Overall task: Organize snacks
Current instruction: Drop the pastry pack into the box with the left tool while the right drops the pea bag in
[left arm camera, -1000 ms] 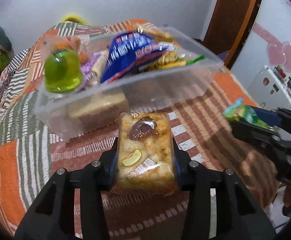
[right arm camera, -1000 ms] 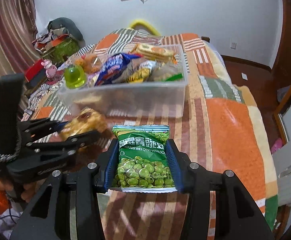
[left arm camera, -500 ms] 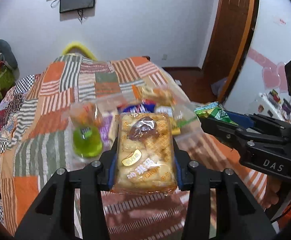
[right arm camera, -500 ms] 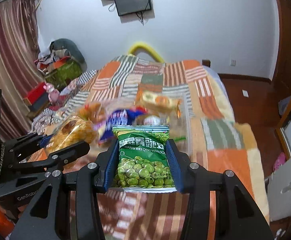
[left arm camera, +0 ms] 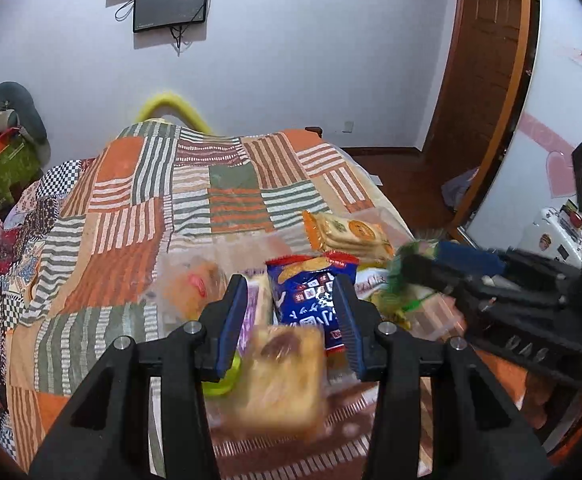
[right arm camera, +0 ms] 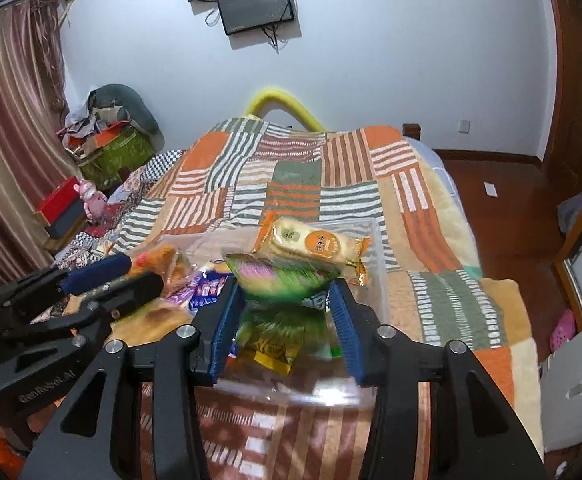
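Note:
A clear plastic bin (right arm camera: pixel 379 256) full of snack packets sits on the patchwork bed. My left gripper (left arm camera: pixel 291 320) is open above its near edge, and a yellow pastry packet (left arm camera: pixel 279 376) falls, blurred, from between the jaws. My right gripper (right arm camera: pixel 287 320) is open over the bin, and the green pea packet (right arm camera: pixel 279 280) drops, blurred, from it. A blue cracker bag (left arm camera: pixel 311 300) and an orange-ended biscuit pack (right arm camera: pixel 311 244) lie in the bin. The right gripper also shows in the left wrist view (left arm camera: pixel 423 268), and the left gripper in the right wrist view (right arm camera: pixel 131 276).
The patchwork quilt (left arm camera: pixel 195 200) covers the bed. A yellow tube (right arm camera: pixel 279 108) arches at the headboard. Clutter and a red box (right arm camera: pixel 59 204) lie at the left. A wooden door (left arm camera: pixel 483 80) and bare floor (right arm camera: pixel 503 184) are to the right.
Both grippers rose over the bin and opened. The pastry packet and the green pea packet have left the jaws and are falling toward the bin.

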{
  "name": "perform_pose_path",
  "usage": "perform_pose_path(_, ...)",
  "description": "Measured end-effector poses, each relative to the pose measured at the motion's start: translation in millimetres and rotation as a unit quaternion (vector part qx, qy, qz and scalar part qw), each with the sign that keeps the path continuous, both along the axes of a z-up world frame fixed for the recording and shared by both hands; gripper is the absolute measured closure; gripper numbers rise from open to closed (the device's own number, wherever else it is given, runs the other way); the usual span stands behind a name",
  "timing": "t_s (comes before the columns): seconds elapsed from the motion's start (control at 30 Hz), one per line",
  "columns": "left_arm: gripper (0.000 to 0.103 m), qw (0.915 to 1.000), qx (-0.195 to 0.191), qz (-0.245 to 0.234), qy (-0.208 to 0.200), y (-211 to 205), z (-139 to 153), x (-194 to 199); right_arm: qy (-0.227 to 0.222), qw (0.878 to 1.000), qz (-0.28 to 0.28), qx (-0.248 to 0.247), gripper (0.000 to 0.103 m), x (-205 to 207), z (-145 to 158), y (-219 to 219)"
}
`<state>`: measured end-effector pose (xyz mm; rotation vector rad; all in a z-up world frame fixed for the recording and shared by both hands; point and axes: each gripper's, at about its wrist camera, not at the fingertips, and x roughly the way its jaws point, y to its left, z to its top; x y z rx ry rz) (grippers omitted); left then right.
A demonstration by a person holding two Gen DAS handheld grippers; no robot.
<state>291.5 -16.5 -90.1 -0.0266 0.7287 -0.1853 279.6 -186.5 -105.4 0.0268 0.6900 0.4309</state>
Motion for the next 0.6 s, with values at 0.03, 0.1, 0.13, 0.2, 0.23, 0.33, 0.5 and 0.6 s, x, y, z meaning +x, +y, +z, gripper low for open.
perform_pose_path(0.03,0.059,1.0,0.001,-0.001,0.0,-1,-1,4,0.002,1.0,0.0,-0.003,0.063,3,-1,1)
perform_pose_path(0.1,0.059,1.0,0.009,0.002,-0.001,-3,-3,9,0.008,1.0,-0.002,-0.011,0.063,8,-7,4)
perform_pose_path(0.13,0.059,0.9999,0.009,0.004,0.002,-3,-5,11,0.015,1.0,-0.002,-0.014,0.063,10,-11,4)
perform_pose_path(0.2,0.059,0.9999,-0.001,0.007,0.009,0,-8,13,0.023,1.0,0.0,-0.009,0.063,10,-13,1)
perform_pose_path(0.23,0.059,0.9999,-0.005,0.011,0.009,3,-9,14,0.024,1.0,0.001,-0.007,0.063,9,-14,-2)
perform_pose_path(0.33,0.059,0.9997,-0.014,0.012,0.016,7,-11,11,0.02,1.0,0.001,-0.004,0.063,3,-11,-9)
perform_pose_path(0.5,0.058,0.9997,-0.022,0.013,0.004,12,3,-4,0.005,1.0,0.0,0.007,0.063,-14,6,-19)
perform_pose_path(0.6,0.058,0.9993,-0.024,0.018,-0.022,14,21,-24,-0.016,1.0,0.004,0.015,0.063,-31,26,-22)
